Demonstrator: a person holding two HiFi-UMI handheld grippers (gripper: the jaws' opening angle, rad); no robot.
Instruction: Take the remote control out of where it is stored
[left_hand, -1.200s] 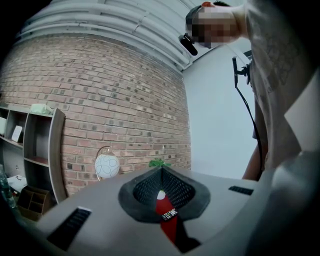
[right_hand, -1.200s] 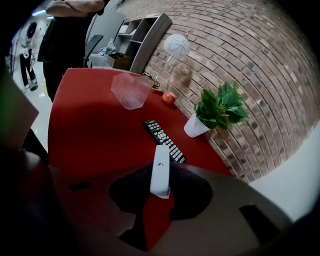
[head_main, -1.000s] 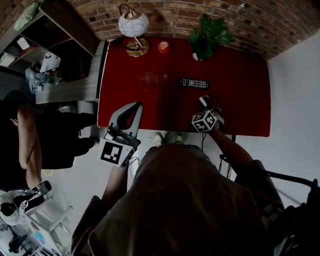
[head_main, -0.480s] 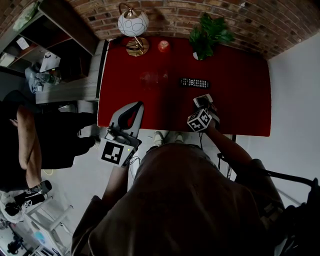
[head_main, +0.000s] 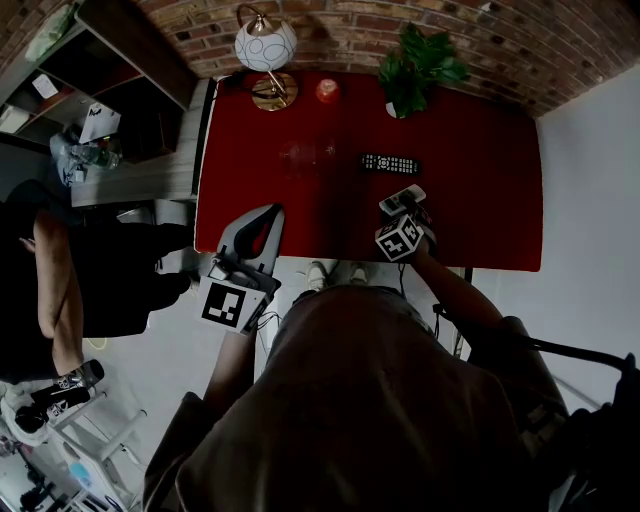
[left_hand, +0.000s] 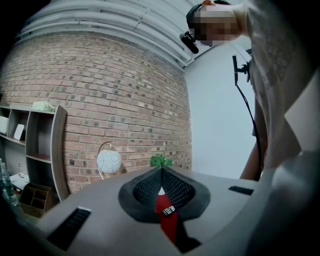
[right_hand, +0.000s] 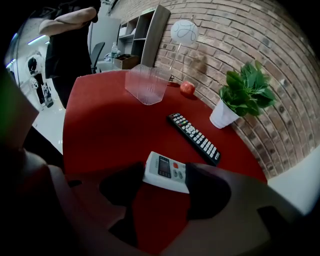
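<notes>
A white remote with a small screen (head_main: 402, 199) (right_hand: 166, 171) lies flat on the red table (head_main: 480, 200), just in front of a long black remote (head_main: 389, 165) (right_hand: 194, 137). My right gripper (head_main: 405, 208) (right_hand: 165, 175) points steeply down over the white remote. Its jaws have just been opening and now stand wide, with the remote lying loose between them. My left gripper (head_main: 274, 211) (left_hand: 161, 171) hovers level at the table's near left edge, shut and empty. Through its jaws I see the black remote (left_hand: 168, 210) far off.
An empty clear plastic bin (head_main: 305, 157) (right_hand: 145, 82) stands mid-table. At the back are a globe lamp (head_main: 265, 48), a red apple (head_main: 327, 93) and a potted plant (head_main: 415, 70) against the brick wall. A shelf unit (head_main: 110, 70) and a standing person (head_main: 50, 270) are to the left.
My right gripper has come down toward the table with the white remote and its jaws have spread. The remote now lies flat on the table. The left gripper has not moved.
</notes>
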